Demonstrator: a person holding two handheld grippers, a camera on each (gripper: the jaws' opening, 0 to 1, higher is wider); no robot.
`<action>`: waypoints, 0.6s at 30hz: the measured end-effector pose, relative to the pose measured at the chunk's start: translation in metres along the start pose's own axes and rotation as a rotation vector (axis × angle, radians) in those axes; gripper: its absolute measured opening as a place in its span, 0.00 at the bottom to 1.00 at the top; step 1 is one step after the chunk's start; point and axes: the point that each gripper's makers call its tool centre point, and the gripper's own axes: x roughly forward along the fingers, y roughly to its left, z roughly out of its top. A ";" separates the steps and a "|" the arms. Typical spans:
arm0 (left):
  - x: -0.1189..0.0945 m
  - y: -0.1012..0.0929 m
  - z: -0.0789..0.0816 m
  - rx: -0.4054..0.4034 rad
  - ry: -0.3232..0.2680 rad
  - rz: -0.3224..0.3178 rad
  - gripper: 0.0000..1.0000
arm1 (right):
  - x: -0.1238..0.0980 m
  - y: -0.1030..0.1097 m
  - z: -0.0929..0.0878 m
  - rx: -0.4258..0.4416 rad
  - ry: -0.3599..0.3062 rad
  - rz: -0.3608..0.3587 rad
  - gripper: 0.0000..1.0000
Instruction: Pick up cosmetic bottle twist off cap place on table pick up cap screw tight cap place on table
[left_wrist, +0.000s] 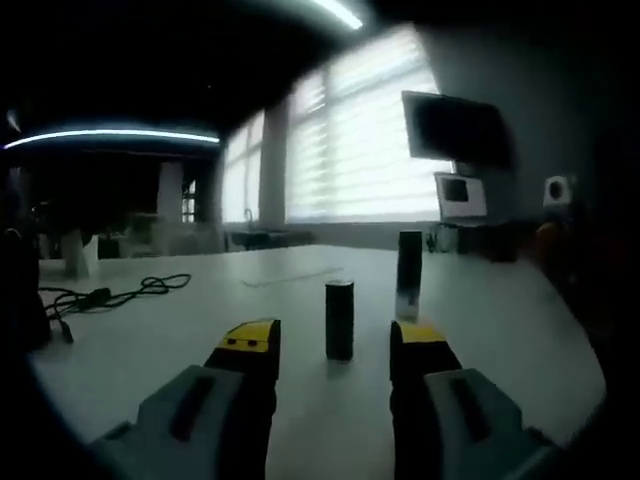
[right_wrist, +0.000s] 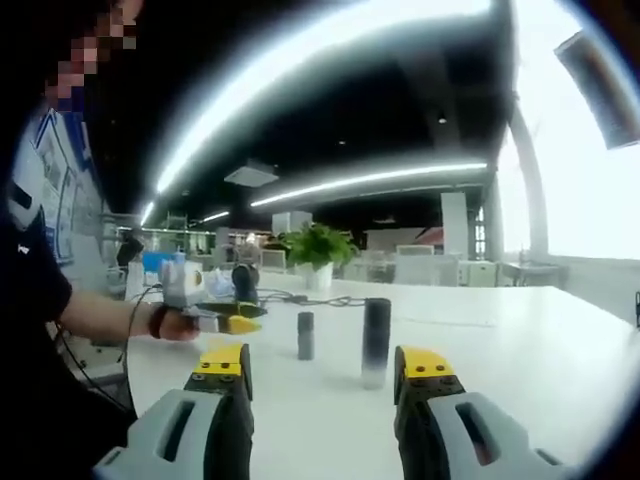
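In the left gripper view, a black cable (left_wrist: 110, 293) is lying far over on the left of the white worktop (left_wrist: 170, 345). I am holding my left claw (left_wrist: 335, 348) low over the worktop with its two yellow-tipped jaws spread wide and nothing between them. Straight past the gap the small dark cap (left_wrist: 339, 319) is standing upright on the worktop, apart from both jaws. Just right of it and farther back, the tall dark cosmetic bottle (left_wrist: 409, 274) is standing upright too, its pale lower end showing above my right-hand jaw; cap and bottle are near each other but not touching. Behind them, bright blinds are covering the windows, and a dark screen (left_wrist: 455, 128) is hanging at the upper right.

In the right gripper view, my left claw (right_wrist: 232, 324) is reaching in from the left, my hand (right_wrist: 172, 322) wrapped around it near the worktop edge. My right claw (right_wrist: 325, 365) is gaping open as well, empty. Beyond the gap, the cap (right_wrist: 305, 335) is standing left of the bottle (right_wrist: 376, 342), both upright on the worktop (right_wrist: 500, 350) and clear of my jaws. A leafy plant (right_wrist: 318, 250) is sitting farther back.
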 end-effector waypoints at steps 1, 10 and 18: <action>0.002 -0.002 -0.003 0.001 0.011 -0.005 0.35 | 0.000 0.000 0.000 0.000 -0.001 -0.002 0.51; 0.013 0.003 -0.009 -0.004 0.018 0.014 0.35 | 0.003 0.000 0.001 -0.009 -0.005 -0.009 0.51; 0.031 0.003 -0.020 -0.002 0.065 -0.006 0.31 | 0.003 0.006 -0.001 -0.014 0.000 0.004 0.51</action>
